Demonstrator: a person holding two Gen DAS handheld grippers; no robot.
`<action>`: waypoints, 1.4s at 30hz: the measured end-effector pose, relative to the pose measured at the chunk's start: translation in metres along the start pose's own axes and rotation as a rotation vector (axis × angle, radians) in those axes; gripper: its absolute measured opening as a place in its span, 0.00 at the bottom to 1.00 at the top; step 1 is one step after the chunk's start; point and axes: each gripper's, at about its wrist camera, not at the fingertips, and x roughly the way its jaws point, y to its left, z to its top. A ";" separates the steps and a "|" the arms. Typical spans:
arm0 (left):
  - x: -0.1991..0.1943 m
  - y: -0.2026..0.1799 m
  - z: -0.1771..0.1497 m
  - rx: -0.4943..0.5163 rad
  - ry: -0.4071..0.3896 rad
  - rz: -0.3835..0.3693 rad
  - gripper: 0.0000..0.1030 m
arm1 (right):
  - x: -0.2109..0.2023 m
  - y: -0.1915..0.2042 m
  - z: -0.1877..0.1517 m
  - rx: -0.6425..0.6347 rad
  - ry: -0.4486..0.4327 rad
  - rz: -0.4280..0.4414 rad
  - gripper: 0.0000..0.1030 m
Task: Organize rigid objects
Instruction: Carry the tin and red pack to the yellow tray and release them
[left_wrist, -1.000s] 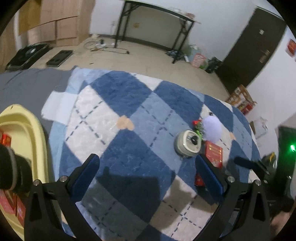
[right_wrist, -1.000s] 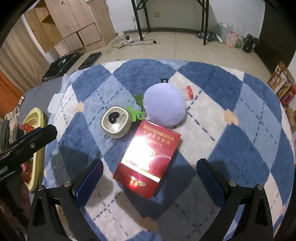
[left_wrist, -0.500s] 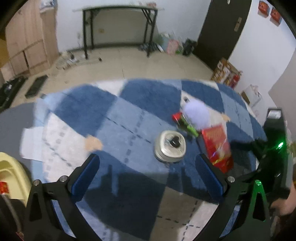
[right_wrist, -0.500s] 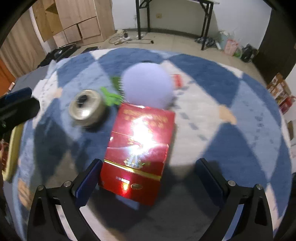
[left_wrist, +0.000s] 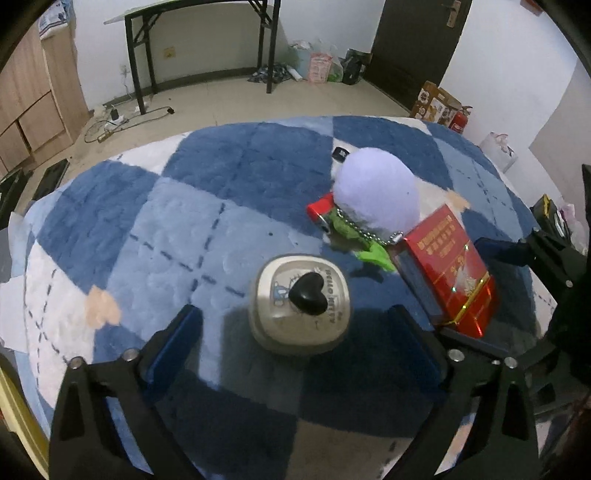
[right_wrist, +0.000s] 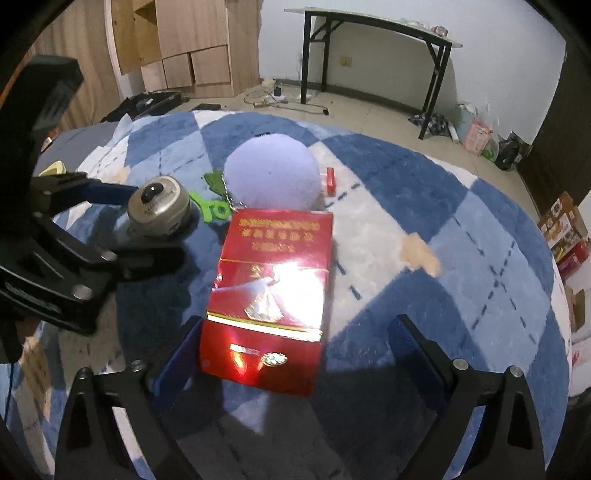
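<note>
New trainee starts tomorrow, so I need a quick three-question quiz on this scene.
1. True or false: the red box lies flat on the blanket.
2. Which thing lies between the left gripper's fingers? A. tin B. purple ball C. green clip
3. Fill in: the right gripper has its fingers on either side of the red ____.

Key: 1 true; 2 A; 3 box. Both grippers' jaws are closing; neither visibly presses its object yet.
</note>
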 end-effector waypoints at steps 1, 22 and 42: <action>-0.001 0.001 0.000 -0.008 -0.009 0.000 0.85 | -0.002 -0.001 -0.001 -0.004 -0.006 0.006 0.83; -0.123 0.017 -0.053 0.041 -0.120 0.079 0.48 | -0.073 0.015 -0.016 -0.120 -0.038 0.090 0.60; -0.244 0.246 -0.233 -0.563 -0.136 0.369 0.48 | -0.111 0.278 0.021 -0.514 -0.054 0.490 0.60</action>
